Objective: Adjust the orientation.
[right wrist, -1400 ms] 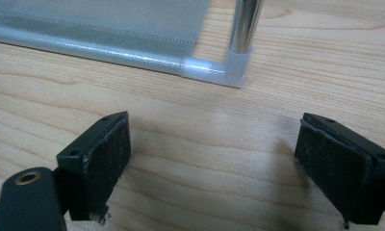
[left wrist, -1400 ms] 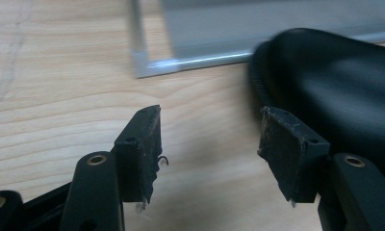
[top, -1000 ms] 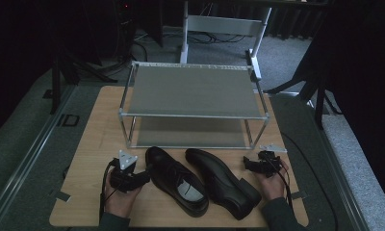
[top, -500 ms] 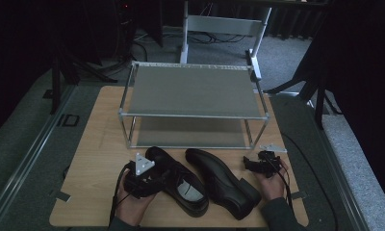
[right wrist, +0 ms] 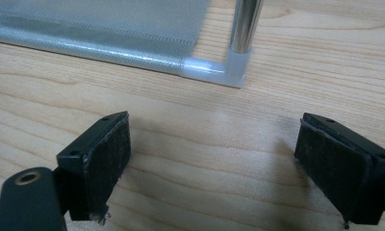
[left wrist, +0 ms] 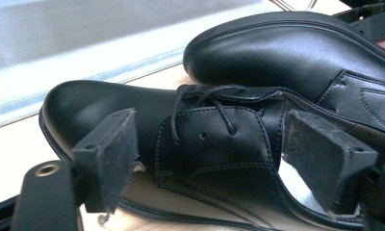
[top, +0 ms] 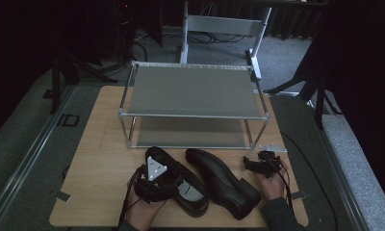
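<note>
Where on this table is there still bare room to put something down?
Free: the wooden table left of the shoe rack and both rack shelves. Crowded: the front edge, where the left shoe and right shoe lie between the left gripper and right gripper.

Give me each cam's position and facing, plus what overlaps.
High view: above the table's near edge, looking forward and down at the rack; both hands show.
Left gripper view: rides the left gripper, jaws open astride the left shoe.
Right gripper view: rides the right gripper, facing bare table.
Shared: high and left views show both shoes.
</note>
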A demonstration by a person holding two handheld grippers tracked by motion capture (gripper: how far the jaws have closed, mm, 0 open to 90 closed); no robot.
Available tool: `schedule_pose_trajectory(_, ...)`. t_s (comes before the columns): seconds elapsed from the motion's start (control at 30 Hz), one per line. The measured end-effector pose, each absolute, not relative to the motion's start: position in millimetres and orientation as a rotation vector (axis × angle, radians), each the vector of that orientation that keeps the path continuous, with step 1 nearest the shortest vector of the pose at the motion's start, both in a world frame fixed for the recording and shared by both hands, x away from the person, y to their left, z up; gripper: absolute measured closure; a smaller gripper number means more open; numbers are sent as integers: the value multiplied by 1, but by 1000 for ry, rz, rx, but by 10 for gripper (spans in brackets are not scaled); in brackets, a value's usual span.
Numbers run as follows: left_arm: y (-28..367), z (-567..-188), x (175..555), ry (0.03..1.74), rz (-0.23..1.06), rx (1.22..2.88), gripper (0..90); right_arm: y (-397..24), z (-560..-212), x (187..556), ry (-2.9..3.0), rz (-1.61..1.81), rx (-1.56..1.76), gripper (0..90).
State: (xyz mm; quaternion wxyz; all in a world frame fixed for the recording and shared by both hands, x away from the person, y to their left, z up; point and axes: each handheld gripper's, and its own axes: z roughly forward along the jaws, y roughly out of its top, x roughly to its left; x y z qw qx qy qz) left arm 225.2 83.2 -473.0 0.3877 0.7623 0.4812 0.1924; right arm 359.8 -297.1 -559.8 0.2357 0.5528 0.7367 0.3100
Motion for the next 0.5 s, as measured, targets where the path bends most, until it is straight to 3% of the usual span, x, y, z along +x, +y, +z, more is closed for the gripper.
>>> schedule_pose_trajectory(0.5,69,-493,230,1266,502,2009,152,-297,-560,360,2021,850,1515,120)
